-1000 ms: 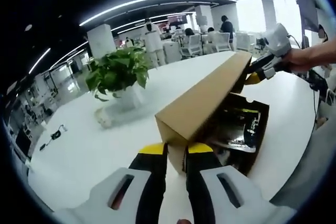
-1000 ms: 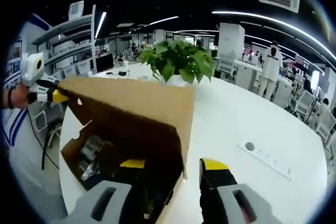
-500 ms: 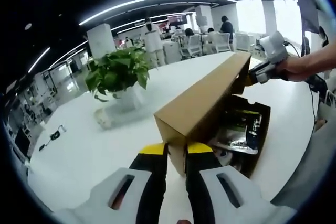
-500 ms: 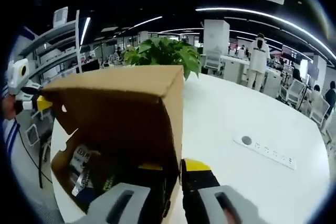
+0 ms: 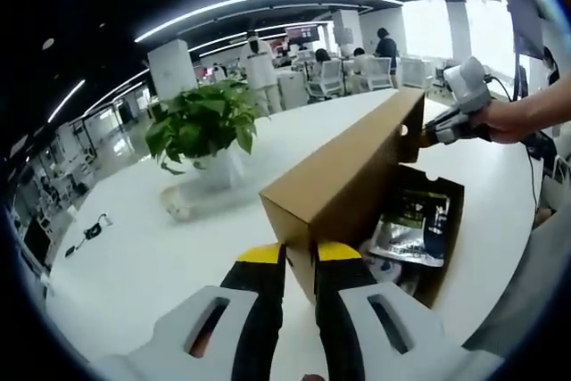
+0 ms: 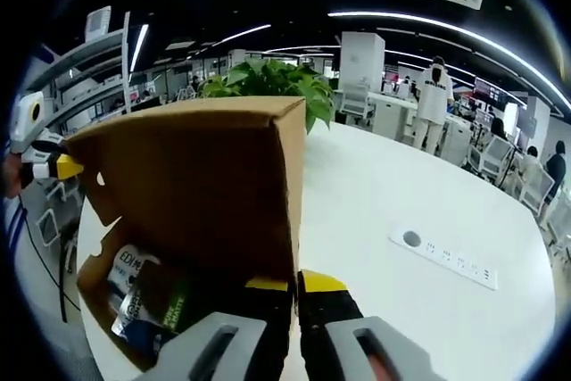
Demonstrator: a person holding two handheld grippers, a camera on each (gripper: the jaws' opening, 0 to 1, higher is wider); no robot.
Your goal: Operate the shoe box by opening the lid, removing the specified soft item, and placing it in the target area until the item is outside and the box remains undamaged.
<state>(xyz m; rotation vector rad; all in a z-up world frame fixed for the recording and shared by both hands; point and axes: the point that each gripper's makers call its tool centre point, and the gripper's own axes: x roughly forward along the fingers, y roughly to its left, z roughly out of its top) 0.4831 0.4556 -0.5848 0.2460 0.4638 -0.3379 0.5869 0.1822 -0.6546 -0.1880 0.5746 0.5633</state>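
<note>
You were mid-way through opening: both the left gripper (image 5: 299, 256) and right gripper (image 6: 296, 285) were clamped on the lid (image 5: 343, 180), raised steeper than a second before. The soft packet (image 5: 412, 227) lay inside the box (image 5: 443, 247). Next, lay the lid back gently.

I see the brown cardboard shoe box (image 5: 428, 220) open, its lid (image 5: 343, 176) tilted steeply upward; glossy soft packets (image 5: 410, 225) lie inside.
</note>
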